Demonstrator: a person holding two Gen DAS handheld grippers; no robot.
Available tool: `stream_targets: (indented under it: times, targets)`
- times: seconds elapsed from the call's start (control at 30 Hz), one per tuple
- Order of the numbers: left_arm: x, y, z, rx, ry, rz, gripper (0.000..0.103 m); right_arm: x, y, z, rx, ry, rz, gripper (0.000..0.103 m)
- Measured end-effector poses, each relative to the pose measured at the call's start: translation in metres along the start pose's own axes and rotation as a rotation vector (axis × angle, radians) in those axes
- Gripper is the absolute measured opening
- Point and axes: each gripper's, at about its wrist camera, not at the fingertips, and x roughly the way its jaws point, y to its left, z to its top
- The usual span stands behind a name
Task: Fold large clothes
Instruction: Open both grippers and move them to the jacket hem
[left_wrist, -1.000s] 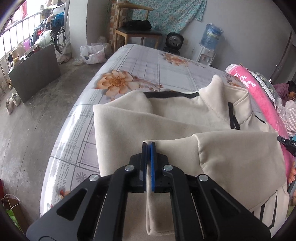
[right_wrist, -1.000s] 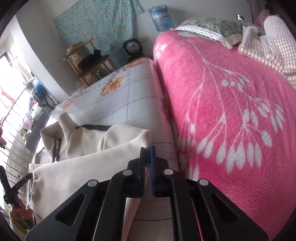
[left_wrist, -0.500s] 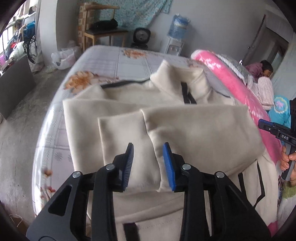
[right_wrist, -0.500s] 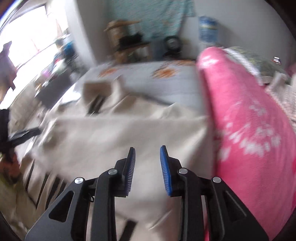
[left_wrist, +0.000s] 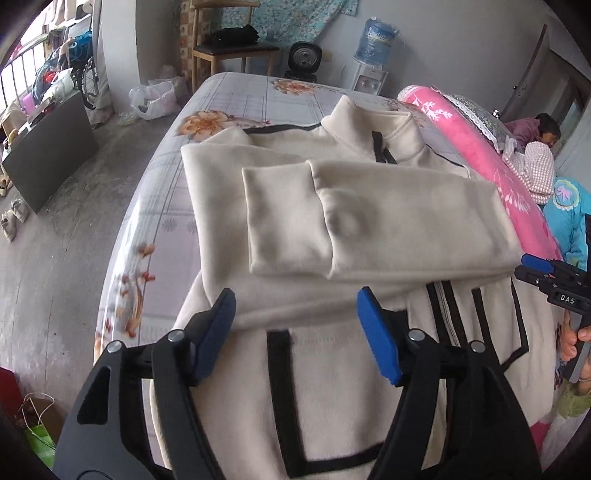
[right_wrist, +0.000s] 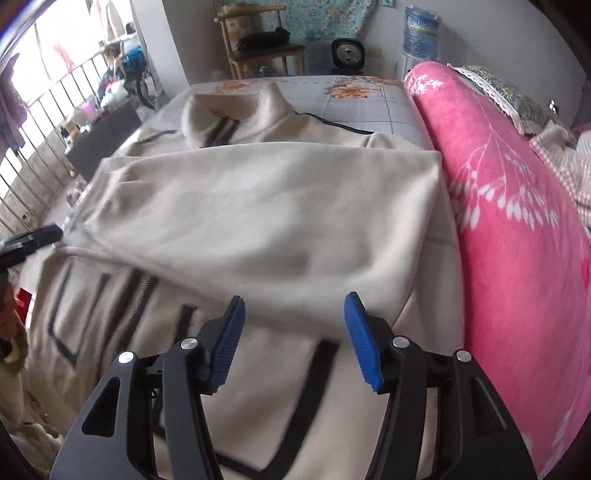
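Note:
A cream zip jacket with black trim (left_wrist: 332, 362) lies front up on the bed, collar at the far end. Both sleeves are folded across the chest; the sleeve cuff (left_wrist: 284, 218) rests on the left half. My left gripper (left_wrist: 295, 332) is open and empty, hovering just above the jacket's lower front. In the right wrist view the same jacket (right_wrist: 258, 214) fills the middle, and my right gripper (right_wrist: 293, 332) is open and empty above its lower right part. The right gripper also shows at the right edge of the left wrist view (left_wrist: 554, 284).
The bed has a floral sheet (left_wrist: 229, 103). A pink blanket (right_wrist: 517, 221) lies along the jacket's right side. A person (left_wrist: 543, 129) lies at the far right. A chair (left_wrist: 236, 48), a fan (left_wrist: 304, 59) and a water dispenser (left_wrist: 373, 55) stand beyond the bed.
Both grippers were shut on the sleeves a second ago; they have let go, opened wide and pulled back toward the jacket's hem. The sleeves now lie flat across the chest.

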Motion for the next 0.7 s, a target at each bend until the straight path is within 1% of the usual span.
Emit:
stream_targets:
  times: [0.03,0.1,0.17,0.23,0.33,0.4,0.5,0.57,0.63,0.7]
  targets:
    - [-0.006,-0.002,-0.011,0.005,0.009,0.012,0.067,-0.009,0.009,-0.011,0.015,-0.013,0.013,0.069]
    - [-0.015,-0.008,-0.031,0.016,0.028,0.035,0.068,-0.017,0.024,-0.028,0.021,-0.015,0.030,0.076]
    - [-0.022,-0.016,-0.050,0.029,0.045,0.058,0.069,-0.024,0.039,-0.044,0.024,-0.008,0.014,0.079]
    - [-0.028,-0.022,-0.068,0.044,0.053,0.060,0.073,-0.031,0.054,-0.060,0.025,-0.002,-0.008,0.082]
    - [-0.035,-0.036,-0.092,0.070,0.054,0.073,0.075,-0.038,0.066,-0.084,0.058,0.012,-0.006,0.086]
    - [-0.036,-0.043,-0.103,0.091,0.060,0.092,0.078,-0.040,0.072,-0.097,0.067,0.028,-0.017,0.087]
    - [-0.039,-0.051,-0.121,0.112,0.042,0.100,0.083,-0.043,0.078,-0.114,0.074,0.041,-0.062,0.087]
    - [-0.037,-0.055,-0.129,0.117,0.037,0.132,0.083,-0.044,0.080,-0.121,0.085,0.042,-0.094,0.087]
    - [-0.033,-0.056,-0.135,0.117,0.040,0.149,0.083,-0.043,0.081,-0.124,0.083,0.043,-0.106,0.088]
    - [-0.027,-0.056,-0.141,0.119,0.052,0.163,0.083,-0.040,0.083,-0.126,0.069,0.047,-0.140,0.088]
